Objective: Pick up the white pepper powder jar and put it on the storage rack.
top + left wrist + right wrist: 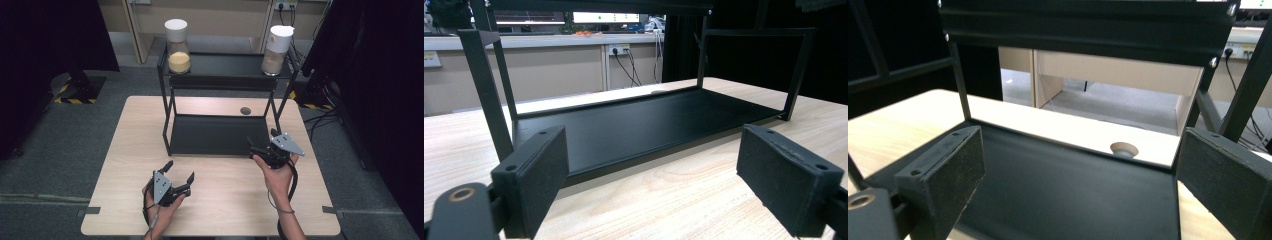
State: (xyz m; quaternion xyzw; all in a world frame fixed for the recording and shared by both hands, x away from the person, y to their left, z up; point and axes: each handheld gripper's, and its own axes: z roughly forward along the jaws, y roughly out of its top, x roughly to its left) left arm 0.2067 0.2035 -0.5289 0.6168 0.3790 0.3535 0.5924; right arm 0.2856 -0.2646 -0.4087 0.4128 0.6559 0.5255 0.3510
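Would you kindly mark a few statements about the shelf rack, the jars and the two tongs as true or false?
1. Two white-lidded jars stand on the top shelf of the black rack. True.
2. The left tongs are shut on a jar. False: they are open and hold nothing, above the wooden table.
3. The lower shelf carries a jar. False: it is bare.
4. The right tongs are at the front right corner of the rack, open. True.
5. The left jar holds yellower contents than the right jar. True.
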